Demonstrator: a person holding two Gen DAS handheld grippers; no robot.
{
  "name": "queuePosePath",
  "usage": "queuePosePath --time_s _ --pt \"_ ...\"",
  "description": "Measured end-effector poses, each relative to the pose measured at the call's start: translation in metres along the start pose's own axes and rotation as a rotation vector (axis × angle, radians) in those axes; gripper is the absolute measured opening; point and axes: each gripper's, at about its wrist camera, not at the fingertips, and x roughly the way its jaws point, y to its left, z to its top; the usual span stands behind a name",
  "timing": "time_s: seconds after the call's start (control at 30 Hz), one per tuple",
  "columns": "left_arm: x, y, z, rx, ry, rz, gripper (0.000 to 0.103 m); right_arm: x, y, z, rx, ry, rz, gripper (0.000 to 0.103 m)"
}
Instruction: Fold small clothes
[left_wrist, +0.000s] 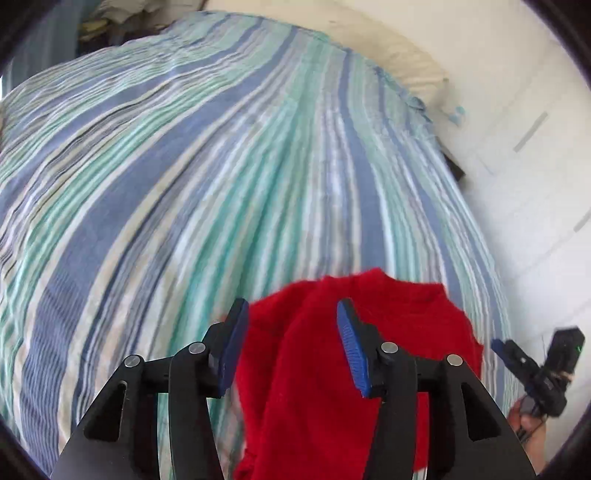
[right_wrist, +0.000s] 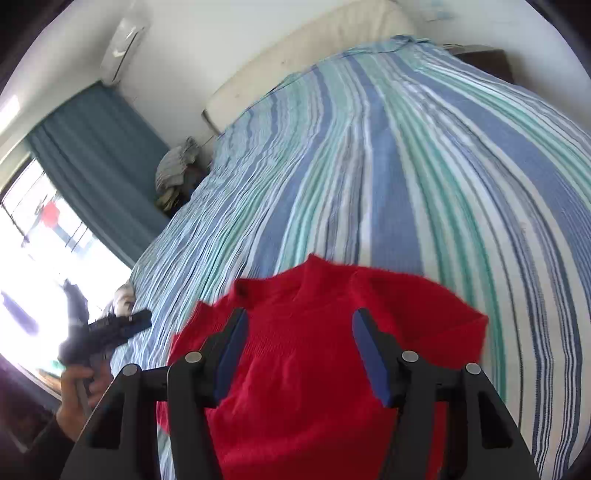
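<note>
A small red knit sweater (left_wrist: 317, 362) lies on the striped bed near its front edge; it also shows in the right wrist view (right_wrist: 306, 373). My left gripper (left_wrist: 291, 317) is open and held above the sweater's left part, gripping nothing. My right gripper (right_wrist: 299, 325) is open above the sweater's middle, gripping nothing. The right gripper also shows at the far right of the left wrist view (left_wrist: 496, 345), and the left gripper at the left of the right wrist view (right_wrist: 146, 317).
The bed has a blue, green and white striped sheet (left_wrist: 221, 166). A cream headboard (right_wrist: 303, 48) stands at the far end. A pile of clothes (right_wrist: 177, 170) sits beside the bed by a blue curtain (right_wrist: 99, 155) and a bright window (right_wrist: 44, 258).
</note>
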Motion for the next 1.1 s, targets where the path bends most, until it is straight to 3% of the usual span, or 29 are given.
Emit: queuePosePath --time_s 0.07,0.13,0.17,0.2,0.27,0.3,0.33,0.4,0.5,0.57,0.63,0.67,0.73,0.8,0.83,1.1 --pt "0.020 -0.018 -0.011 0.093 0.106 -0.075 0.061 0.019 0.012 -0.011 -0.087 0.091 0.007 0.060" --pt "0.054 -0.025 -0.016 0.144 0.169 0.002 0.061 0.039 0.010 -0.024 -0.148 0.148 -0.059 0.059" --pt "0.070 -0.020 -0.013 0.128 0.184 0.070 0.060 0.047 0.001 -0.028 -0.165 0.169 -0.127 0.058" --pt "0.082 -0.008 -0.011 0.081 0.197 0.105 0.051 0.052 -0.013 -0.032 -0.160 0.185 -0.220 0.053" --pt "0.081 0.014 -0.008 -0.017 0.196 0.133 0.047 0.042 -0.042 -0.036 -0.063 0.179 -0.254 0.037" --pt "0.071 0.015 -0.007 -0.043 0.183 0.118 0.047 0.030 -0.043 -0.035 -0.046 0.161 -0.272 0.036" --pt "0.059 0.009 -0.009 -0.030 0.163 0.113 0.051 0.018 -0.036 -0.034 -0.068 0.136 -0.281 0.036" --pt "0.032 -0.016 -0.021 0.083 0.120 0.138 0.080 -0.003 -0.012 -0.039 -0.144 0.114 -0.225 0.040" --pt "-0.002 -0.047 -0.070 0.235 0.087 0.144 0.095 -0.017 0.013 -0.064 -0.203 0.148 -0.131 0.047" --pt "0.004 -0.050 -0.106 0.289 0.148 0.232 0.095 -0.014 0.010 -0.092 -0.209 0.210 -0.171 0.047" --pt "0.012 -0.044 -0.137 0.298 0.222 0.340 0.084 -0.011 -0.004 -0.119 -0.190 0.269 -0.296 0.047" --pt "0.004 -0.042 -0.146 0.278 0.221 0.340 0.079 -0.023 -0.007 -0.127 -0.159 0.245 -0.303 0.047" --pt "-0.023 -0.050 -0.156 0.273 0.167 0.344 0.082 -0.054 0.002 -0.136 -0.122 0.185 -0.295 0.049" --pt "-0.047 -0.067 -0.162 0.324 0.091 0.384 0.093 -0.082 0.016 -0.144 -0.137 0.127 -0.291 0.071" --pt "-0.059 -0.076 -0.164 0.343 0.056 0.393 0.094 -0.093 0.021 -0.149 -0.142 0.103 -0.292 0.075" --pt "-0.111 -0.113 -0.161 0.358 -0.036 0.370 0.095 -0.129 0.039 -0.173 -0.072 0.071 -0.280 0.077"
